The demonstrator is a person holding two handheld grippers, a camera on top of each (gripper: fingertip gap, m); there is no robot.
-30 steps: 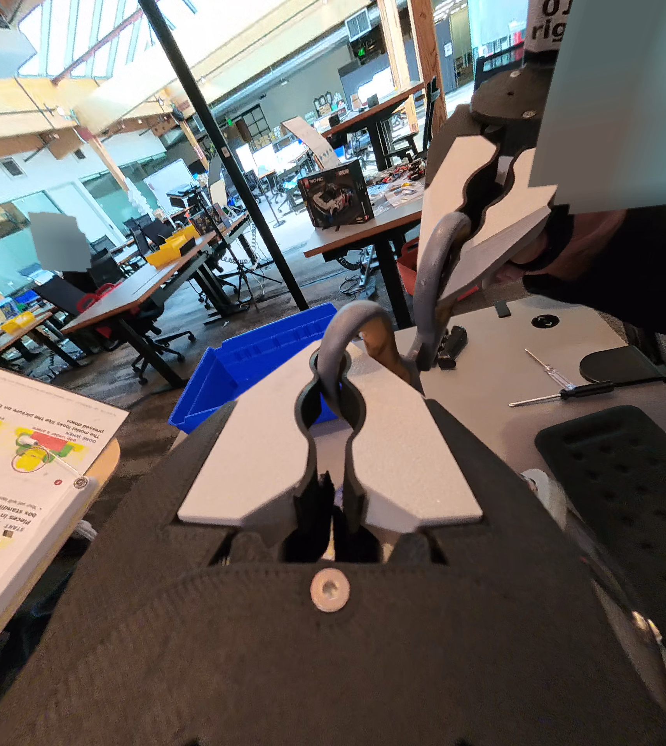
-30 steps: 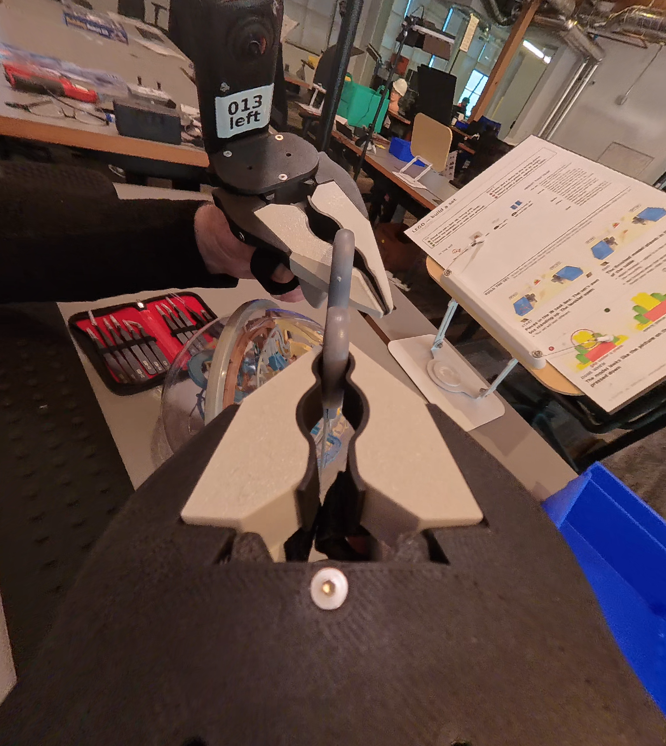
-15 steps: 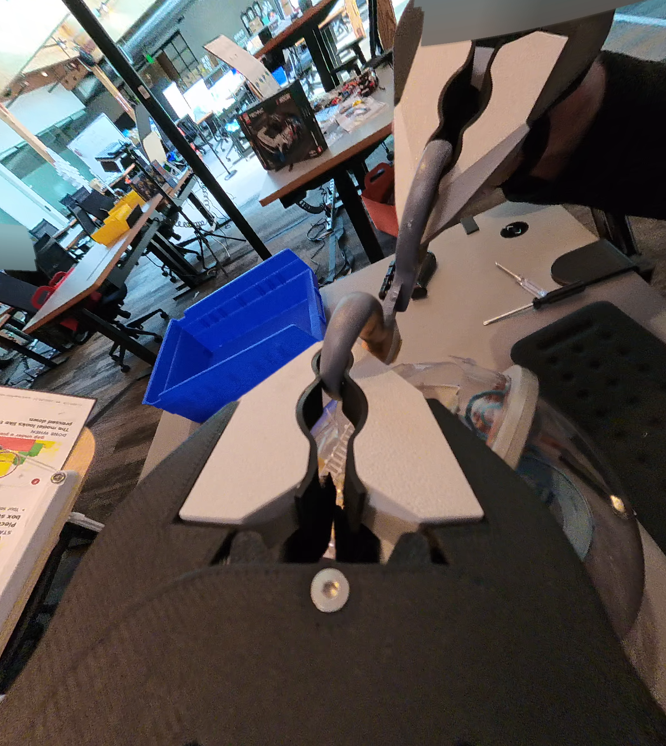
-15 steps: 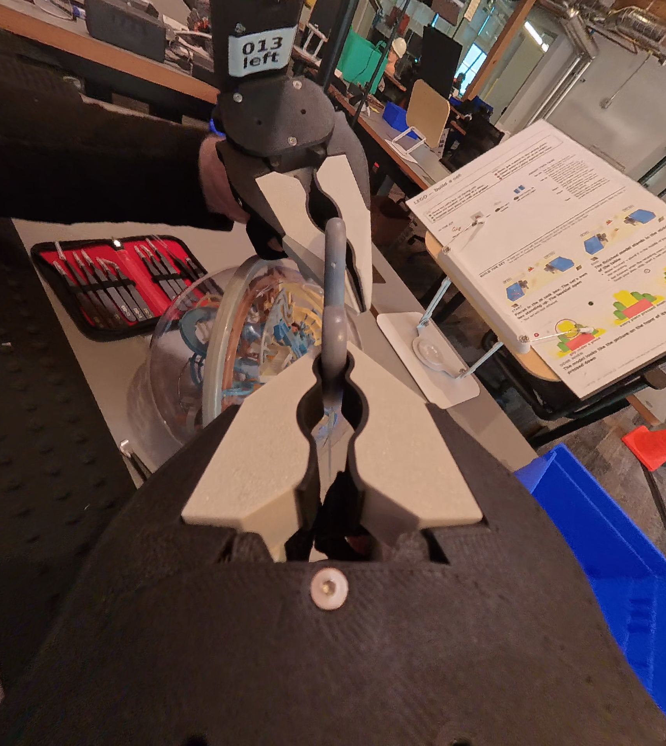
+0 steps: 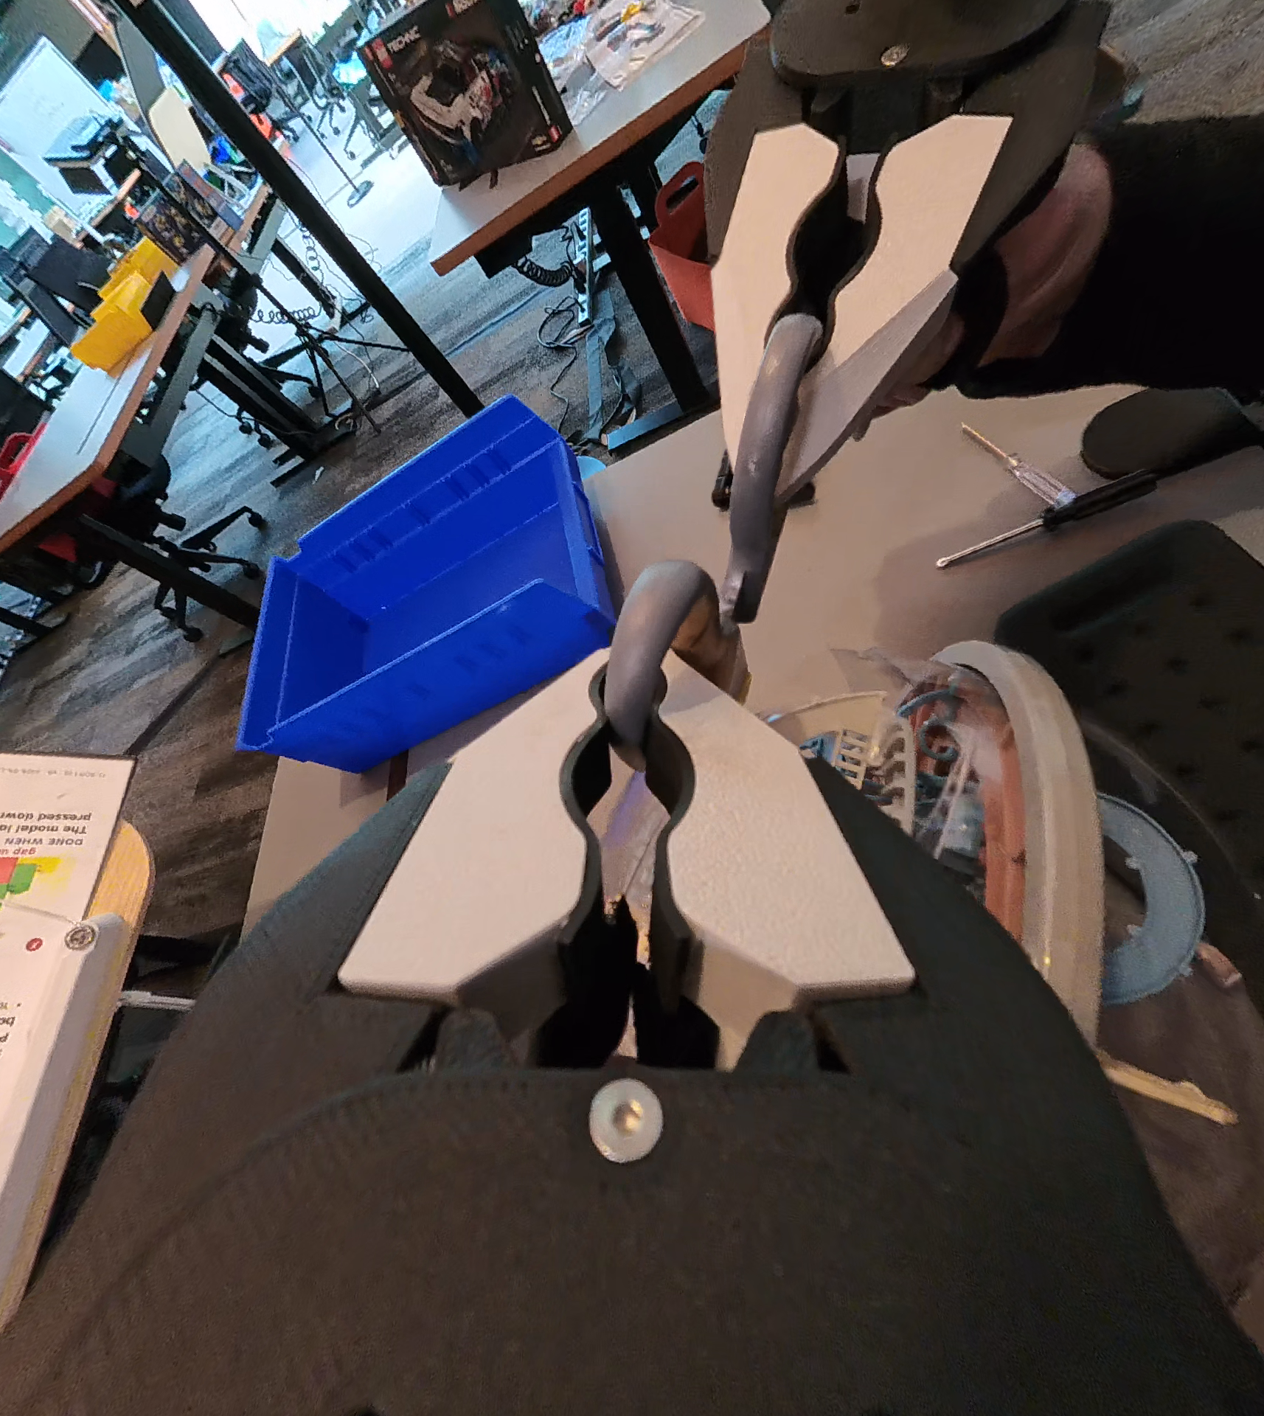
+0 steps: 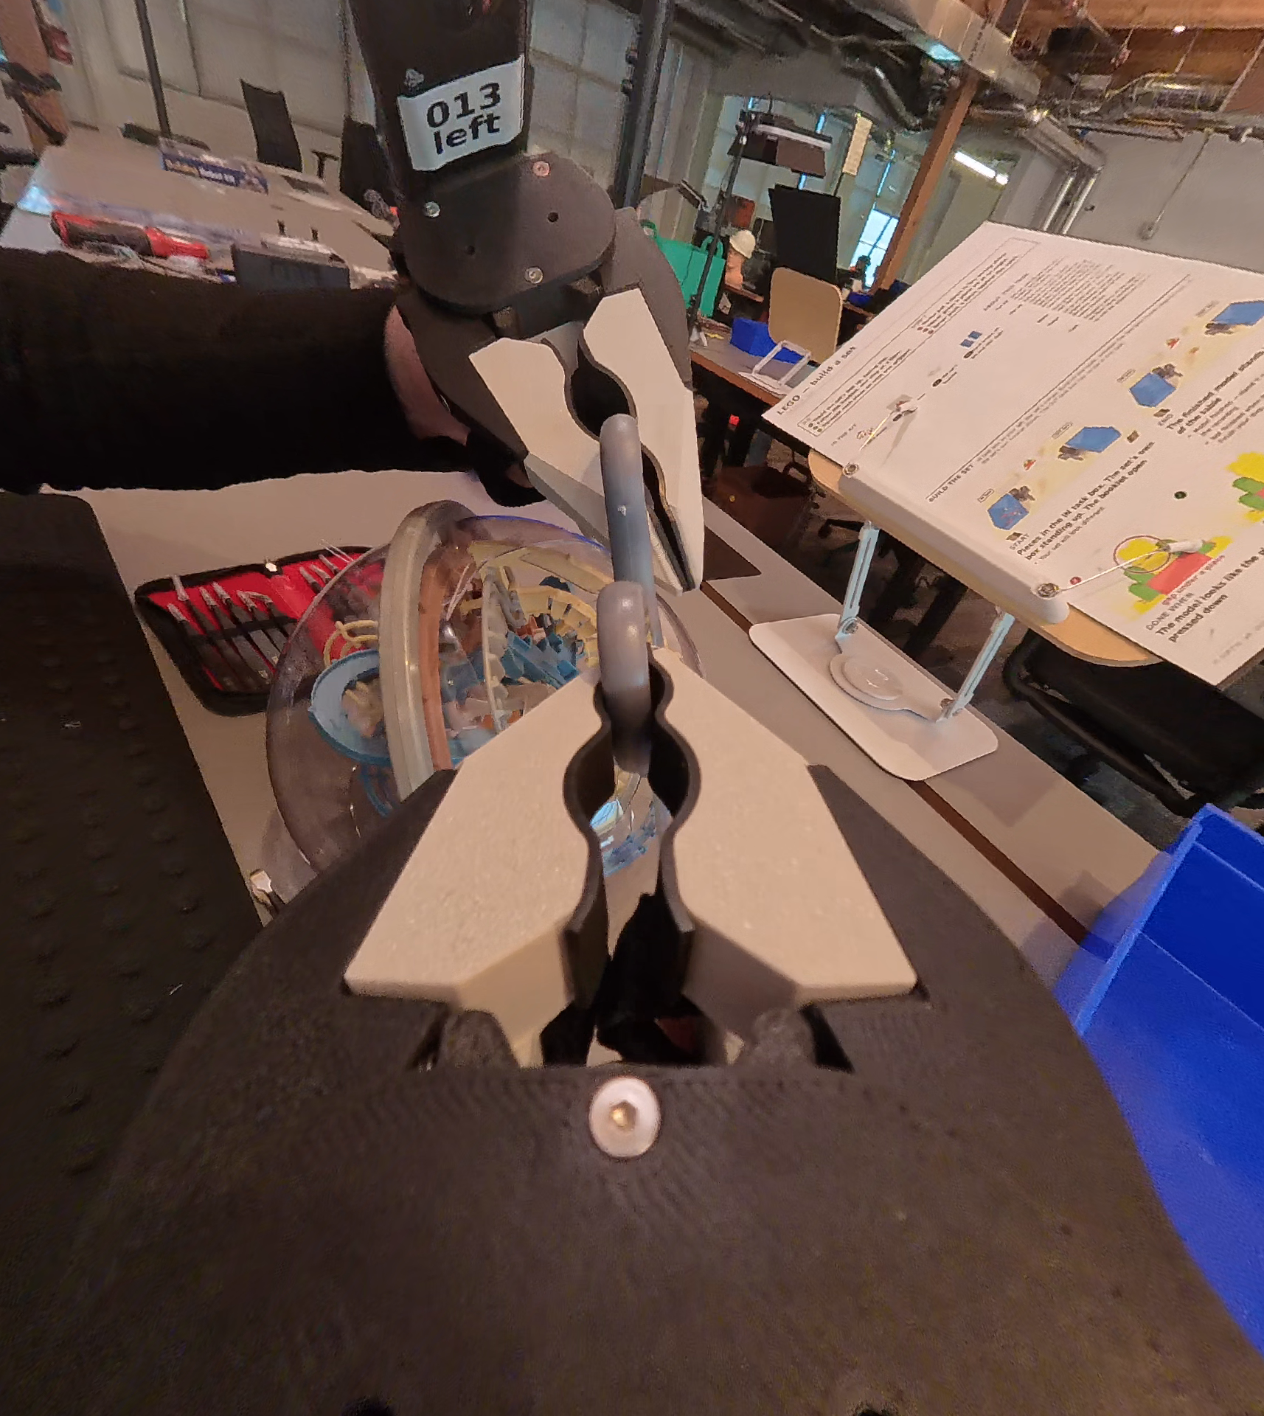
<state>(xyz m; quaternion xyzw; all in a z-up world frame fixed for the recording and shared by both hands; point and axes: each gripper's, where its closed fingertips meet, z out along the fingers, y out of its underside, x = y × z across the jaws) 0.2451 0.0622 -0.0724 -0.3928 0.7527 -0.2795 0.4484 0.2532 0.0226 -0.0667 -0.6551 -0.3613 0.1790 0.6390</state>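
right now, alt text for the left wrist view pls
The left gripper and the right gripper each clamp one grey handle of a pair of pliers above a clear maze ball, with a blue bin beyond.

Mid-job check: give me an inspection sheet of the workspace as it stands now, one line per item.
Surface: grey table, black studded mat on it.
Job's things: clear maze ball on the table; grey-handled scissors, one handle loop in the left gripper, the other loop in the right.
Clutter: red tweezer case, screwdrivers, instruction board on its stand.
Grippers: left gripper shut on its loop; right gripper shut on its loop; both above the ball.
Cables: on the floor under a far desk.
Surroundings: blue bin beside the table, workshop desks, chairs.
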